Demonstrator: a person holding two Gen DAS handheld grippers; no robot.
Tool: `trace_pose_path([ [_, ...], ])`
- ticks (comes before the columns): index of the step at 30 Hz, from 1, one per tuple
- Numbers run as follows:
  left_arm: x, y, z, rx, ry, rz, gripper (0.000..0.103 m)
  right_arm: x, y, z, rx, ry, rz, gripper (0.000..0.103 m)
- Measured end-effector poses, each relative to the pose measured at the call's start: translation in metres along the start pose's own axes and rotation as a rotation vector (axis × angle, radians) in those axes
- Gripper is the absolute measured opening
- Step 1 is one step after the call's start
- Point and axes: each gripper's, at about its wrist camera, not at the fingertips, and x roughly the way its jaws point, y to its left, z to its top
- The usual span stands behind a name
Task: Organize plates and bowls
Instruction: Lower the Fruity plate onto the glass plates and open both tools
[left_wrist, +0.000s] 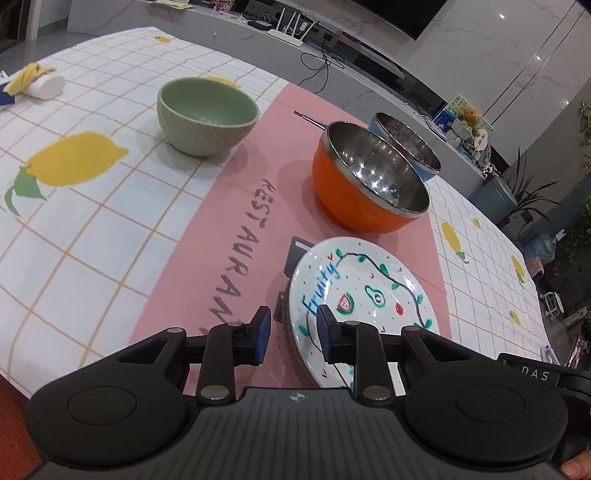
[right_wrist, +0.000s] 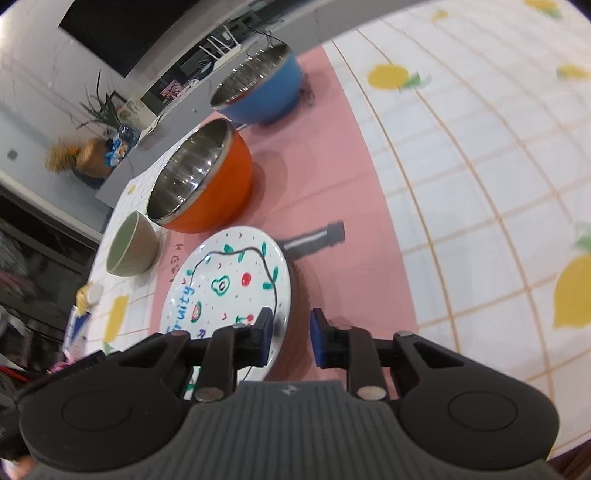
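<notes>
Both claws parted, gripping nothing. Left claw (left_wrist: 293, 334) straddling the near-left rim of the fruit-painted plate (left_wrist: 369, 295), right claw (right_wrist: 290, 334) straddling its near-right rim, plate lying just ahead between them atop a dark stack. Beyond: orange bowl (left_wrist: 354, 192), blue bowl (right_wrist: 266, 92), green bowl (left_wrist: 205, 116). Underneath, pink runner (left_wrist: 236, 206) over lemon-print cloth (left_wrist: 74, 206) on the desk; living room behind.

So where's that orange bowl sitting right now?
The orange bowl stands upright on the pink placemat, just beyond the painted plate, with the blue bowl close behind it and the green bowl off to its left in the left wrist view.
</notes>
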Motion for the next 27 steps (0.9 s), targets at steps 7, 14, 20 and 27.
trace_pose_path([
  [7, 0.005, -0.004, -0.004, 0.001, 0.013, 0.019, 0.032, 0.000, -0.004, -0.002, 0.041, 0.006, 0.010, 0.023],
  [14, 0.002, -0.010, -0.004, 0.027, 0.012, 0.060, 0.032, -0.001, -0.007, -0.002, 0.053, 0.009, 0.016, 0.024],
  [20, -0.019, -0.011, 0.003, 0.029, -0.068, 0.070, 0.032, -0.023, 0.003, 0.000, -0.036, -0.074, -0.023, 0.032],
  [27, -0.043, -0.028, 0.022, 0.083, -0.215, 0.127, 0.038, -0.047, 0.030, 0.003, -0.151, -0.260, -0.173, 0.041],
])
